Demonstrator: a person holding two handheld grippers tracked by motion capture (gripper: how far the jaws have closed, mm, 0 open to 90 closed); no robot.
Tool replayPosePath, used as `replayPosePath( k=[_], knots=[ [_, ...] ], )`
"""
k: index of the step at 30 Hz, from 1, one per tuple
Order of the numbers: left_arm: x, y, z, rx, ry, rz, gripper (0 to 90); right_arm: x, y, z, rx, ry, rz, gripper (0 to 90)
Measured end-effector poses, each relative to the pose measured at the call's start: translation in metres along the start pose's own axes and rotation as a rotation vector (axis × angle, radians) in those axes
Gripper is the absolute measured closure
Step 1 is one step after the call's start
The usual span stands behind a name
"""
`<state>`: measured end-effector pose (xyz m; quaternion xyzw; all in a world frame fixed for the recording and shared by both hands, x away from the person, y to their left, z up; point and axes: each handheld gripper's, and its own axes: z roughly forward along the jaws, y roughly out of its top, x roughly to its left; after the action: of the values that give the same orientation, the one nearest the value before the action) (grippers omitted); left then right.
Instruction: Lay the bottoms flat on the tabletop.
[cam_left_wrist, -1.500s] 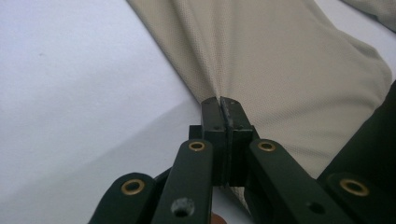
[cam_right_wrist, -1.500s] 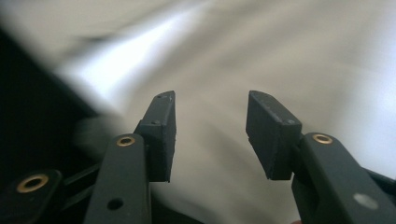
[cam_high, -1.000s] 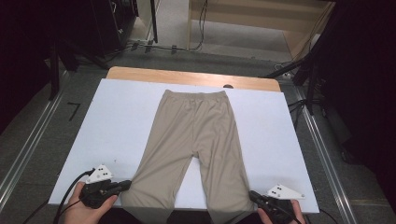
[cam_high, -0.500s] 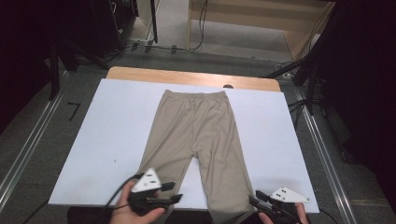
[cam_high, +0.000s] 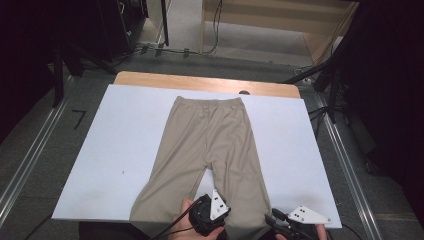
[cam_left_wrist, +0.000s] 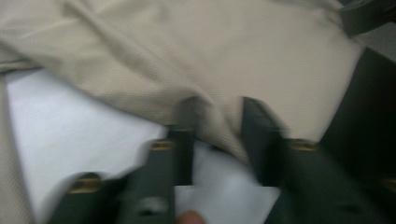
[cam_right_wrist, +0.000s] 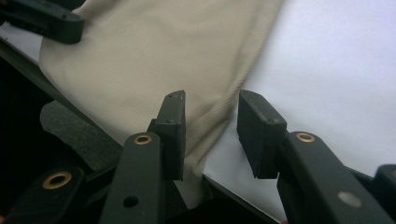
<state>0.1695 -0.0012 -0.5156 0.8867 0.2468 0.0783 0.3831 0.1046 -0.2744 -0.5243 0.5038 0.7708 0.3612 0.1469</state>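
Beige trousers (cam_high: 210, 145) lie flat on the white sheet, waistband at the far side and legs towards me. My left gripper (cam_high: 207, 220) is at the near end of the right leg, on its inner side. In the left gripper view, which is blurred, its jaws (cam_left_wrist: 217, 135) stand open with the leg's edge (cam_left_wrist: 219, 126) between them. My right gripper (cam_high: 274, 220) is at the same leg's outer side, near the table's front edge. It (cam_right_wrist: 210, 135) is open and straddles the outer edge of the fabric (cam_right_wrist: 219, 116) without clamping it.
The white sheet (cam_high: 125, 150) covers a wooden table (cam_high: 200, 82) and ends just in front of both grippers. Dark floor, metal rails (cam_high: 30, 155) and cables surround the table. Bare sheet lies on both sides of the trousers.
My left gripper has swung from the front left, by the left leg's hem, across to the right leg's inner edge. The right gripper has barely moved.
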Motion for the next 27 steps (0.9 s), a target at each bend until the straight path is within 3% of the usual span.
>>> replayPosePath(
  k=[1, 4, 6, 11, 13, 16, 22, 23, 24, 26, 27],
  knots=[
    [0.002, 0.000, 0.000, 0.000, -0.015, -0.007, 88.9, 0.001, 0.000, 0.001, 0.001, -0.008, -0.012, 62.0],
    [0.010, -0.001, -0.006, 0.013, -0.055, -0.024, 90.0, 0.003, 0.002, 0.002, 0.003, -0.024, -0.014, 67.4],
    [0.018, -0.004, -0.014, -0.002, -0.096, -0.064, 90.0, 0.002, 0.002, 0.001, 0.007, -0.022, -0.015, 68.2],
    [0.043, -0.017, -0.033, 0.002, -0.109, -0.127, 90.0, -0.004, 0.002, -0.006, 0.011, -0.067, 0.020, 67.7],
    [0.048, -0.020, -0.036, 0.001, -0.118, -0.145, 89.9, -0.005, 0.001, -0.007, -0.004, -0.038, 0.037, 66.2],
    [0.050, -0.021, -0.036, 0.012, -0.132, -0.137, 89.2, 0.004, 0.004, -0.003, -0.024, 0.014, 0.014, 63.8],
    [0.046, -0.024, -0.032, 0.026, -0.140, -0.132, 88.6, 0.027, 0.012, 0.015, -0.015, 0.046, -0.019, 54.2],
    [0.046, -0.023, -0.032, 0.027, -0.142, -0.134, 89.0, 0.029, 0.013, 0.018, -0.007, 0.046, -0.032, 56.3],
    [0.046, -0.023, -0.032, 0.029, -0.145, -0.133, 89.3, 0.033, 0.013, 0.020, -0.004, 0.015, -0.052, 62.2],
    [0.045, -0.024, -0.031, 0.029, -0.149, -0.129, 89.5, 0.036, 0.015, 0.019, 0.018, -0.042, -0.075, 79.3],
    [0.044, -0.024, -0.032, 0.029, -0.153, -0.127, 89.6, 0.033, 0.017, 0.017, 0.034, -0.032, -0.064, 87.7]
  ],
)
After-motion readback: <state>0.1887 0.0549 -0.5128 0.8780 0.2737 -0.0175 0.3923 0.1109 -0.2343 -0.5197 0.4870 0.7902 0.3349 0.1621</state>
